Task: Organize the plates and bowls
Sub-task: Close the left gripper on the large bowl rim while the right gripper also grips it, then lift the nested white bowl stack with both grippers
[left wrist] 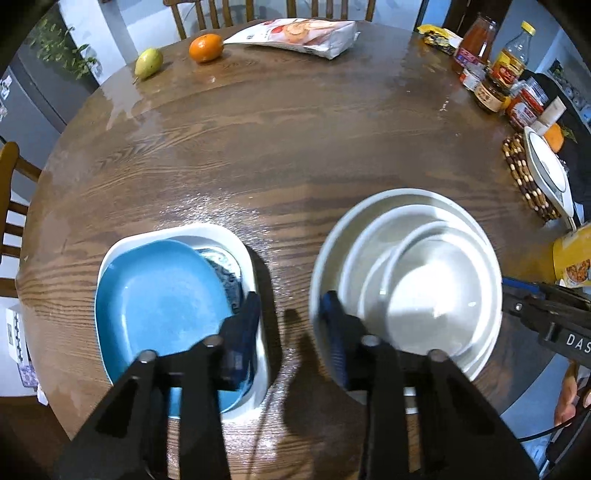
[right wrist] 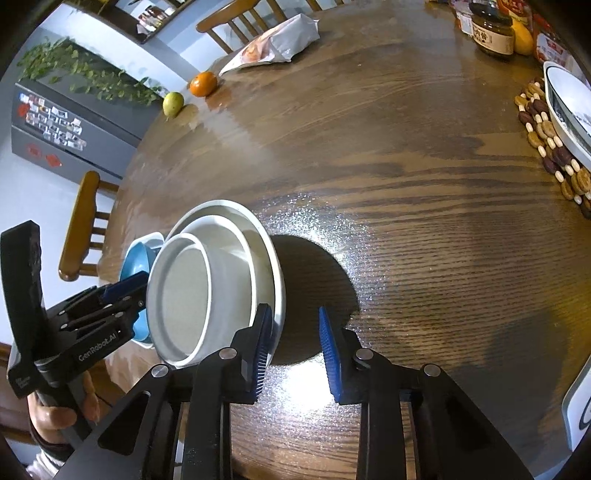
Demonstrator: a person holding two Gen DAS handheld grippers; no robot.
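Three nested white bowls (left wrist: 436, 295) stand near the table's front edge, also seen in the right wrist view as a white bowl stack (right wrist: 221, 280). To their left, a blue plate (left wrist: 159, 306) lies in a white square dish (left wrist: 255, 273), over a patterned piece. My left gripper (left wrist: 291, 314) hangs open over the bare wood between the two stacks, one finger over the dish edge and the other at the bowls' left rim. My right gripper (right wrist: 294, 310) is open at the bowls' right rim. Its left finger overlaps the rim and its right finger is clear of it.
On the round wooden table (left wrist: 280, 155), a pear (left wrist: 148, 62), an orange (left wrist: 205, 47) and a snack bag (left wrist: 299, 36) lie at the far edge. Jars and bottles (left wrist: 495, 70) crowd the right. A white dish (right wrist: 569, 107) sits on a beaded trivet (right wrist: 546, 136). Chairs ring the table.
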